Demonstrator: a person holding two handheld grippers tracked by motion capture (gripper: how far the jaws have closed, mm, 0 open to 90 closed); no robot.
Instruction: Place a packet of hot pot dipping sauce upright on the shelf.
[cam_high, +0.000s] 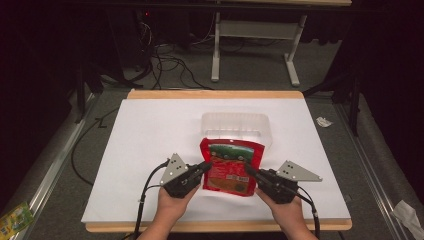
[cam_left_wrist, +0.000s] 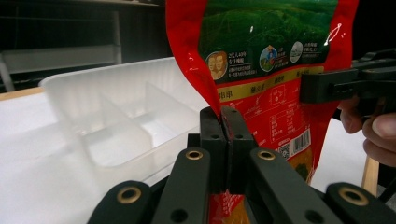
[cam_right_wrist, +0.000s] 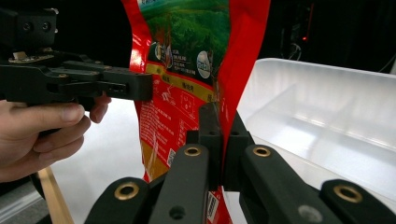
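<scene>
A red pouch (cam_high: 231, 166) is held off the white bench (cam_high: 145, 145) between two pairs of tongs, one edge in each. Nearest the person, the left tongs (cam_high: 206, 164) are closed on the pouch's left edge, the seam pinched flat between the jaws as seen in the left gripper view (cam_left_wrist: 223, 116); the right tongs (cam_high: 248, 170) are likewise clamped on the opposite edge (cam_right_wrist: 219, 112). The long axis of the pouch is seen to run away from the person, its top end leading. Directly beyond that end, and close to it, a clear divided tray (cam_high: 235, 128) rests on the bench, its compartments open upward. Both hands are equally near, so a forward carry by both together is judged to be called for.
</scene>
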